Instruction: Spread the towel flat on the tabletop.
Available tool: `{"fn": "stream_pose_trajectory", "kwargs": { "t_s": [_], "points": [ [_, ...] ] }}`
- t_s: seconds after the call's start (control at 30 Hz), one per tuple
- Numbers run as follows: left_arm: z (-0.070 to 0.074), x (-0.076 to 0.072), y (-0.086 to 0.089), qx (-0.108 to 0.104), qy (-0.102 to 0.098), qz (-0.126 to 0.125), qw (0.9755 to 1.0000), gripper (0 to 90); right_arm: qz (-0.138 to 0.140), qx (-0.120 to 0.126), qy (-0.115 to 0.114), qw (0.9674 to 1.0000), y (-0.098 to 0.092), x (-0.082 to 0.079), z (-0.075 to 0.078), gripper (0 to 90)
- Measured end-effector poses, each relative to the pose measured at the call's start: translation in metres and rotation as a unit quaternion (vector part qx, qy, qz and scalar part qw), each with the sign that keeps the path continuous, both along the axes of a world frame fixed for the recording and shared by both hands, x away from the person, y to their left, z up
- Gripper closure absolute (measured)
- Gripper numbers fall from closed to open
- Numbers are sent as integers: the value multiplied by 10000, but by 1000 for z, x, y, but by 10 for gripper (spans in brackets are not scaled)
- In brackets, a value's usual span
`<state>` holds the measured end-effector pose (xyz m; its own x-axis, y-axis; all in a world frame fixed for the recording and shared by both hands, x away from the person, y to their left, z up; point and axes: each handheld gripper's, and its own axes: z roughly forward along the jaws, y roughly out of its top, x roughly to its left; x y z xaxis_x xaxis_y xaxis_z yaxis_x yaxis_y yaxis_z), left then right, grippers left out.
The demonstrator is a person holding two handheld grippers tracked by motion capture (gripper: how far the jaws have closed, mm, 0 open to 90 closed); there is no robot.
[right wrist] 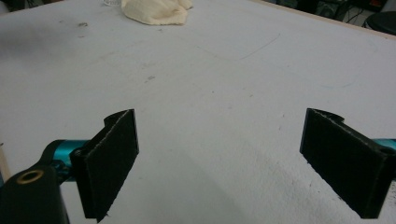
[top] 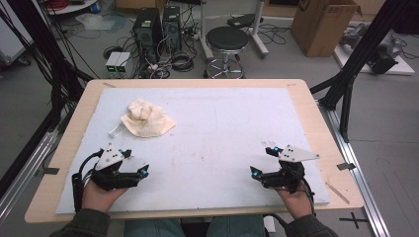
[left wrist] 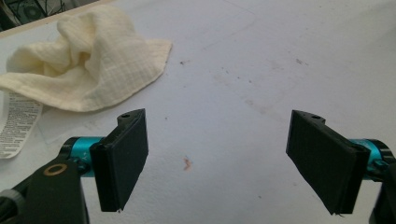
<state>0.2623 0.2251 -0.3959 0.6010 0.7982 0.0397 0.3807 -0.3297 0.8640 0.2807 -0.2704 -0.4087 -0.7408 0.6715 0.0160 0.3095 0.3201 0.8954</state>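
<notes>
A crumpled cream cloth [top: 146, 118] lies on the white mat [top: 222, 123] toward the far left, with a printed label sticking out at its near left edge. In the left gripper view the cloth [left wrist: 88, 60] sits at the upper left, ahead of the jaws, its label [left wrist: 16, 123] flat on the mat. My left gripper [top: 136, 163] rests near the front left, open, nothing between its jaws. My right gripper [top: 264, 161] rests near the front right, open and empty as well. From the right gripper view the cloth [right wrist: 156, 11] is far off at the top.
The mat covers a wooden table [top: 316, 123] whose edge shows around it. Beyond the far edge stand a black stool [top: 226, 42], computer towers [top: 158, 27] with cables, and a cardboard box [top: 323, 24]. Black frame struts [top: 356, 64] rise at the right.
</notes>
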Motion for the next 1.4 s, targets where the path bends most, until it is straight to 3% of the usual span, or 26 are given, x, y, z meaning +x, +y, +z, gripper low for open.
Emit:
{"fn": "stream_pose_trajectory", "kwargs": {
  "t_s": [0.17,0.47,0.63,0.67,0.7,0.73,0.77,0.9,0.93,1.17,1.27,1.4],
  "points": [
    [10,17,2,65,32,21,10000,246,44,-30,-22,10000,2,3,0,109],
    [23,59,2,-45,78,215,9997,268,9,31,-15,10000,0,4,1,109],
    [25,91,3,-22,206,438,9988,273,78,17,-46,10000,2,6,1,109],
    [25,91,3,-22,206,438,9988,274,82,11,-27,10000,2,6,1,109],
    [25,103,4,-48,308,527,9981,274,93,4,-36,10000,2,7,1,109],
    [25,103,4,-48,308,527,9981,274,113,5,-47,9999,3,7,1,109],
    [25,113,5,-157,315,684,9970,274,118,1,-45,9999,3,7,0,109],
    [22,126,7,-221,263,896,9954,290,142,6,-52,9999,2,9,0,109],
    [19,135,9,-256,350,999,9940,290,144,6,-64,9999,2,10,0,109],
    [6,159,8,-387,415,1188,9913,297,136,63,-56,9999,1,11,0,109],
    [-4,167,7,-320,540,1271,9899,288,140,67,-59,9999,1,12,0,109],
    [-12,173,4,-250,557,1366,9887,287,149,44,-53,9999,1,12,-1,109]
  ]
}}
